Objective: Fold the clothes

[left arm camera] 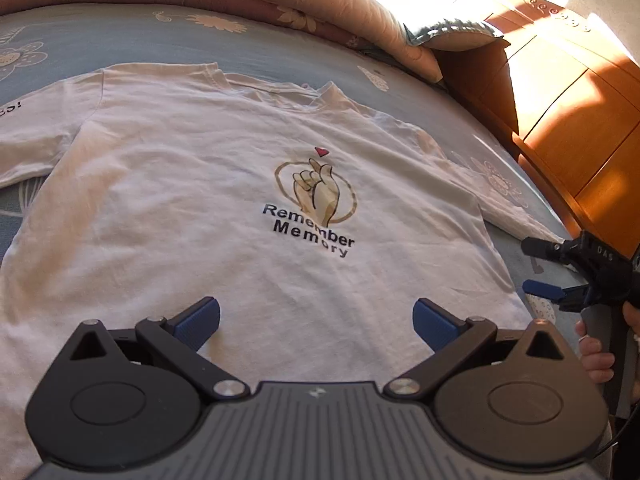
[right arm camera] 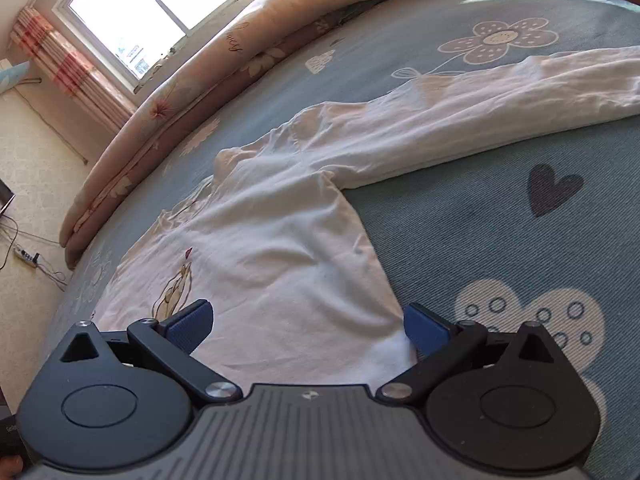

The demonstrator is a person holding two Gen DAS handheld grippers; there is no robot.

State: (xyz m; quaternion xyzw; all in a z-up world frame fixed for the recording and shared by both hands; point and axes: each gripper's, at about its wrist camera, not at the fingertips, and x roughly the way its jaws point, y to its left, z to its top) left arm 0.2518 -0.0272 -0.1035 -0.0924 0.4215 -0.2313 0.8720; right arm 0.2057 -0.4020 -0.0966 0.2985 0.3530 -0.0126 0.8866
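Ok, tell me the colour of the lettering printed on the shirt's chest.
Black lettering on the white shirt, clearest in the left wrist view.

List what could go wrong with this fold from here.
1. The white T-shirt is already wrinkled near the collar and the right sleeve; folding now would likely press those creases in.
2. The right gripper straddles the shirt's side edge; closing may pinch the blue bedsheet too.
3. The left gripper, open over mid-hem, could drag the shirt askew.

My left gripper [left arm camera: 316, 322] hovers, jaws spread wide, over the lower part of the white T-shirt [left arm camera: 180, 208] lying flat on the blue bedsheet [left arm camera: 120, 36], while at 3 o'clock my right gripper [left arm camera: 538, 270] gapes beside its hem.
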